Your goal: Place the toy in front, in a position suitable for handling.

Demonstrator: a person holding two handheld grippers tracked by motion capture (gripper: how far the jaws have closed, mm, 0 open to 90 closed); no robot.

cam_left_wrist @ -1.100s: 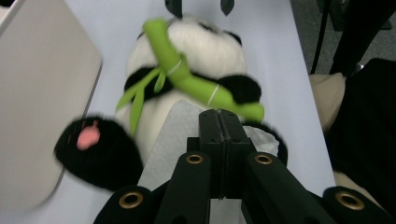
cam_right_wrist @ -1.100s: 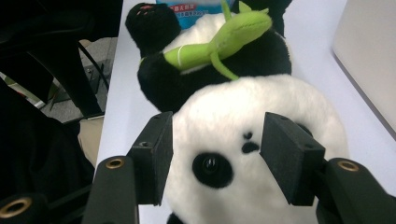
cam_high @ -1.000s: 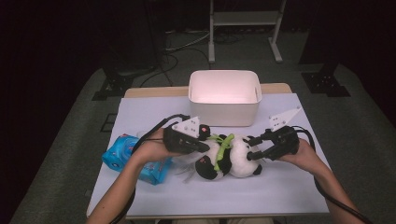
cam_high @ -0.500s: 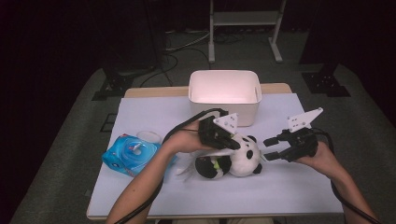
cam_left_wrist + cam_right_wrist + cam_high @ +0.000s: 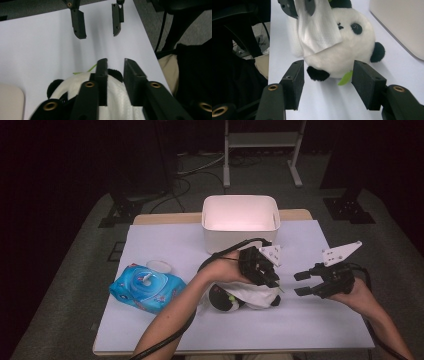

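White table cover [image 5: 165,245] under both my tools. Left gripper [image 5: 262,270] clamped on thin white wipe sheet [image 5: 318,30], draped over black-and-white plush panda [image 5: 347,50]. Right gripper [image 5: 305,283] jaws wide apart, empty, panda just ahead. White rectangular plastic bin [image 5: 240,222] beyond left gripper; blue wipes pack [image 5: 145,287] well behind it.

We see our left forearm [image 5: 172,315] reaching from the bottom centre of the high view up toward mid-frame, the hand wrapped around the left gripper [image 5: 270,280]. Its jaws stand narrowly apart, pinching a white tissue [image 5: 318,30]. Our right hand [image 5: 357,292] enters from the lower right, holding the right gripper [image 5: 302,283] at centre right with jaws spread wide, pointing left.
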